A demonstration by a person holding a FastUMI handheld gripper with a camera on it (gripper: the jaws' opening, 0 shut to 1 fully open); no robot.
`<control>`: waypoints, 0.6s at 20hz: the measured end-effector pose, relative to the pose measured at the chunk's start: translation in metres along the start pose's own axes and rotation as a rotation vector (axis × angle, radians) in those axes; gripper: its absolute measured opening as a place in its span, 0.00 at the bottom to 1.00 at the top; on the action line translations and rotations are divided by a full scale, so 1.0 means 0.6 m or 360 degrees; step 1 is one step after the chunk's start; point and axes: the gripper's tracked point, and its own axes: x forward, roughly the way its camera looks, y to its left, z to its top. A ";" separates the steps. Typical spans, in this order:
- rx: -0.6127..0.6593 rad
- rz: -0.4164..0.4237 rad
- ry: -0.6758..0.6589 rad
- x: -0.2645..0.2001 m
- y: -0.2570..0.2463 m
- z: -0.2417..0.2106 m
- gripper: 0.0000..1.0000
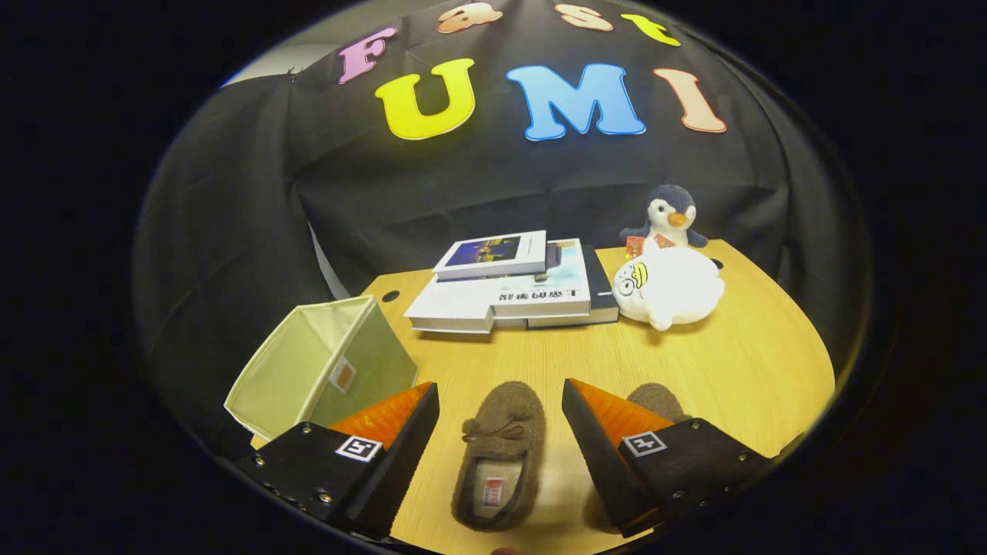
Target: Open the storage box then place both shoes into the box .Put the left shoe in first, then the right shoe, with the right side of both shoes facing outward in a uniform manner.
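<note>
Fingers [500, 432] spread wide, straddling brown fuzzy shoe [500, 455] with bow, opening facing up.

A: 2nd shoe [655, 401]? Mostly hidden behind right finger [609, 447], only toe shows.
B: Box [324, 370] near corner covered by left finger [385, 455]. Book [501, 297] cover text too small to tell.

It was a staged recording booth, not a lived-in room: black cloth [231, 216] hung as walls round a small wooden table [732, 370] set with household props, namely stacked books [509, 289], two soft toys [667, 285] and slippers [501, 455].
</note>
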 end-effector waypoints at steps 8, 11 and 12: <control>0.0006 -0.0030 0.0190 0.021 -0.036 -0.083 0.98; 0.0001 -0.0035 0.0261 0.027 -0.041 -0.113 0.98; -0.0009 -0.0038 0.0286 0.032 -0.046 -0.121 0.98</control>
